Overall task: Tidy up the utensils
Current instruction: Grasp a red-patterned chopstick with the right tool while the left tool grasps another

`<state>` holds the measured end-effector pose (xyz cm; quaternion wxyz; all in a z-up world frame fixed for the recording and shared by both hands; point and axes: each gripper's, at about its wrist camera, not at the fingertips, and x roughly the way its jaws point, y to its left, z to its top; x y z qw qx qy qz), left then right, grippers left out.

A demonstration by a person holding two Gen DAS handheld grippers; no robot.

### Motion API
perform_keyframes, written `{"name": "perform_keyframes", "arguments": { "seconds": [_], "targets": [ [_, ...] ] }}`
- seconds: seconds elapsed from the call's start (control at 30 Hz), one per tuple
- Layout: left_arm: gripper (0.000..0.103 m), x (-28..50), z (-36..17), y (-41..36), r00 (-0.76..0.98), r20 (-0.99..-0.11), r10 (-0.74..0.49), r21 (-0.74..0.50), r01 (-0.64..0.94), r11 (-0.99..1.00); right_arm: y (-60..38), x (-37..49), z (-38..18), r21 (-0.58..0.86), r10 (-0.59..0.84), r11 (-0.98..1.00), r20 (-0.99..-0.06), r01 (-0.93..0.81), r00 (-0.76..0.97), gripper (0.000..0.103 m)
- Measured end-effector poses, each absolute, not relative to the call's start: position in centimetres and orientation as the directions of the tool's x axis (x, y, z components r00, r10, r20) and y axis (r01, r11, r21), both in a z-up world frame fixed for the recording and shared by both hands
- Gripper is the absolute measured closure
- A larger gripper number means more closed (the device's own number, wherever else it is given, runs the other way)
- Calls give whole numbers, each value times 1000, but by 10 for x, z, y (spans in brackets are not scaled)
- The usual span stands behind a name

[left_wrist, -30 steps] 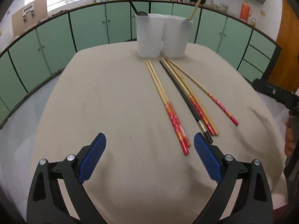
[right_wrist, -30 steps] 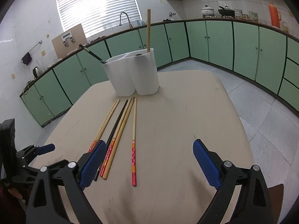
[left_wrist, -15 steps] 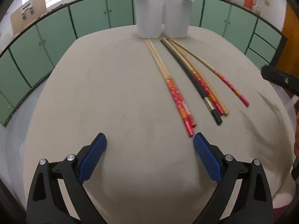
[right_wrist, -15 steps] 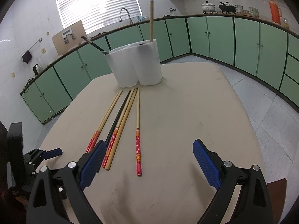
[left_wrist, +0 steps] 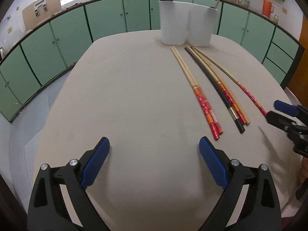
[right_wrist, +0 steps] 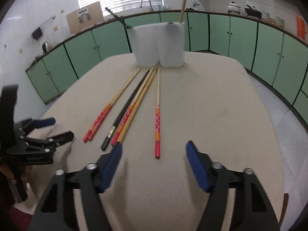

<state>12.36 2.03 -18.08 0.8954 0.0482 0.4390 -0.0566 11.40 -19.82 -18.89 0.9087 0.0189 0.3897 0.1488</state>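
Note:
Several chopsticks lie side by side on the beige table (left_wrist: 125, 96): a red-ended pair (left_wrist: 194, 86) (right_wrist: 109, 105), a black one (right_wrist: 130, 100), two bamboo ones beside it (right_wrist: 138, 104), and a single red-ended chopstick (right_wrist: 157, 115). Behind them stands a white two-cup holder (right_wrist: 154, 44) (left_wrist: 173, 23) with a dark utensil and one wooden stick inside. My right gripper (right_wrist: 154, 144) hovers just short of the single chopstick's near end. Its jaws are closing, with nothing between the pads. My left gripper (left_wrist: 154, 144) is open over bare table, left of the chopsticks.
Green cabinets ring the room beyond the table's edges. The right gripper (left_wrist: 275, 110) shows at the right edge of the left wrist view, and the left gripper (right_wrist: 57, 129) at the left of the right wrist view, near the red-ended pair.
My right gripper has moved forward and down towards the chopsticks' near ends, and its jaws have narrowed. The left gripper has stayed open and hardly moved.

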Motion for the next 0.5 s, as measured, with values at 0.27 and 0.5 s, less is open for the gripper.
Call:
{"name": "perform_keyframes", "arguments": {
  "seconds": [0.27,0.5],
  "targets": [
    [12,121,-181,14,611,-788,-77,28,161,987,-197,118,-198,148,277,957,-719,-250,638,78],
    [12,121,-182,7,606,-789,-104,12,184,983,-196,120,-197,126,250,964,-729,-235,637,97]
  ]
}}
